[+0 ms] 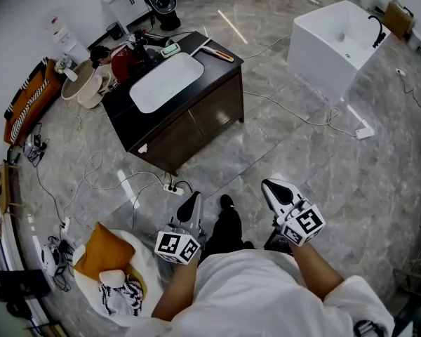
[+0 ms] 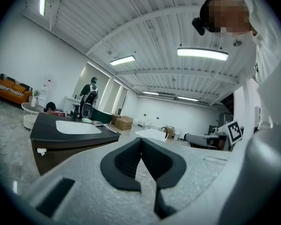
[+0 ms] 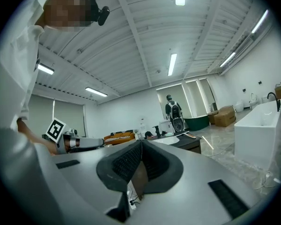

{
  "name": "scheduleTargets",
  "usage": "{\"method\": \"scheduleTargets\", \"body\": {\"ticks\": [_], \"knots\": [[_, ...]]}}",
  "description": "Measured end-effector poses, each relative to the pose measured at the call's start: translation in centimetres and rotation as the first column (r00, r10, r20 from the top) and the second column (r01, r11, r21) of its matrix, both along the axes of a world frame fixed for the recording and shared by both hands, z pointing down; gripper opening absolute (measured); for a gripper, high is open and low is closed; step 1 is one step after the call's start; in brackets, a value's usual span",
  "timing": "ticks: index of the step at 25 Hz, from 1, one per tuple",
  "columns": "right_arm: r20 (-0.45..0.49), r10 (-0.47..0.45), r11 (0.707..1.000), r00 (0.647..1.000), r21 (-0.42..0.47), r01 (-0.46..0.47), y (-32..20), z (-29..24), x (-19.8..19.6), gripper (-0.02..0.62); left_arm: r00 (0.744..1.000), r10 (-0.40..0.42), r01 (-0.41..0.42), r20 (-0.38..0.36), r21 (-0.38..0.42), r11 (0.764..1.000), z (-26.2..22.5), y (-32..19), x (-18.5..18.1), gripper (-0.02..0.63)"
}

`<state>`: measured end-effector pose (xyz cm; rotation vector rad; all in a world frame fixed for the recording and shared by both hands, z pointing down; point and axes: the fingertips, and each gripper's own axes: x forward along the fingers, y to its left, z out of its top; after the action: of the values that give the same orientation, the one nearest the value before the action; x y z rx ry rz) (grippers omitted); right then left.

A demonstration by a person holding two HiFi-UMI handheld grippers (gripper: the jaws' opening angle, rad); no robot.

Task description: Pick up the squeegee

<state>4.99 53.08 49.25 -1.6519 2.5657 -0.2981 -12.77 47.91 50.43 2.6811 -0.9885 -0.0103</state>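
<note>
All of the open room is covered by a grey, marble-patterned floor [image 1: 316, 160]. Loose cables [image 1: 288, 114] run across it.

1. A dark vanity cabinet [image 1: 196, 118] stands free on the floor, at the upper middle of the head view. A white basin [image 1: 166, 81] is set into its top.
2. A white rectangular tub [image 1: 323, 41] stands well apart, to the right of the cabinet.
3. An orange sofa [image 1: 24, 100] stands along the left wall.
4. The left gripper [image 1: 191, 203] and right gripper [image 1: 272, 185] are held close in front of the person, well apart from the cabinet. Both have their jaws fully together, pad tip against pad tip, with nothing between them.
5. The squeegee [image 1: 216, 53] lies flat on the cabinet top, at the corner just right of the basin. Neither gripper touches it.
</note>
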Motion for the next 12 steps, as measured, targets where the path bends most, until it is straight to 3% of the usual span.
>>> {"method": "scheduleTargets", "body": {"ticks": [7, 12], "knots": [[-0.041, 0.003, 1.0, 0.999, -0.014, -0.004, -10.7, -0.9, 1.8, 0.015, 0.999, 0.019, -0.02, -0.041, -0.019, 1.0, -0.1, -10.8, 1.9, 0.015], [-0.064, -0.012, 0.999, 0.998, -0.035, 0.01, -19.6, -1.6, 2.5, 0.015, 0.997, 0.06, -0.059, -0.043, 0.009, 0.998, -1.2, -19.6, 3.8, 0.015]]}}
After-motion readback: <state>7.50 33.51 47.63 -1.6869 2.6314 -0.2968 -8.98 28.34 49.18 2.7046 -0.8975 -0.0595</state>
